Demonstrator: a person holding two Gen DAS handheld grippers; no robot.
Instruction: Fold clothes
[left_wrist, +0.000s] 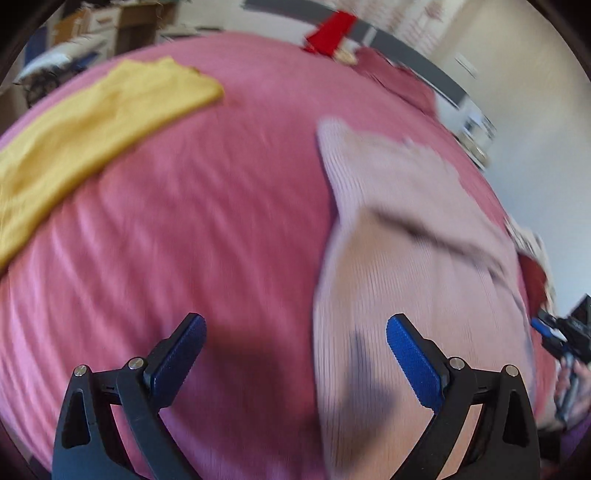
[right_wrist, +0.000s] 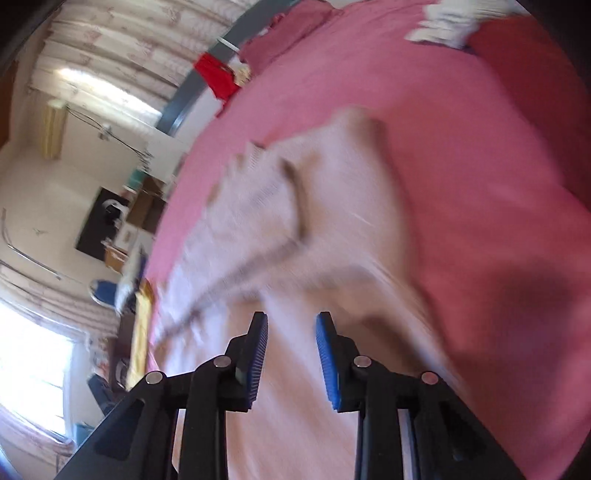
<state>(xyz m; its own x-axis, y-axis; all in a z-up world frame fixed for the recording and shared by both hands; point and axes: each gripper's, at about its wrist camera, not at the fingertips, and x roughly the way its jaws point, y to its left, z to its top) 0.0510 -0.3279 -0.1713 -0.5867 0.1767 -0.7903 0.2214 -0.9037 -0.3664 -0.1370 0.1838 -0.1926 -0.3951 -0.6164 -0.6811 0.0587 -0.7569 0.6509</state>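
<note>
A pale pink ribbed garment (left_wrist: 406, 229) lies crumpled on the pink bedsheet (left_wrist: 203, 221), blurred by motion. My left gripper (left_wrist: 295, 321) hangs over the sheet at the garment's left edge, wide open with nothing between its blue pads. In the right wrist view the same garment (right_wrist: 332, 206) fills the middle. My right gripper (right_wrist: 291, 317) hovers above it, jaws a narrow gap apart, and no cloth shows between them. The right gripper (left_wrist: 550, 330) also shows at the far right edge of the left wrist view, with a hand behind it.
A yellow garment (left_wrist: 92, 122) lies stretched along the far left of the bed. A dark pink cloth (left_wrist: 399, 79) and a red item (left_wrist: 328, 31) sit at the far edge. White cloth (right_wrist: 447, 22) and a red cloth (right_wrist: 535, 92) lie at the other side. Furniture stands beyond.
</note>
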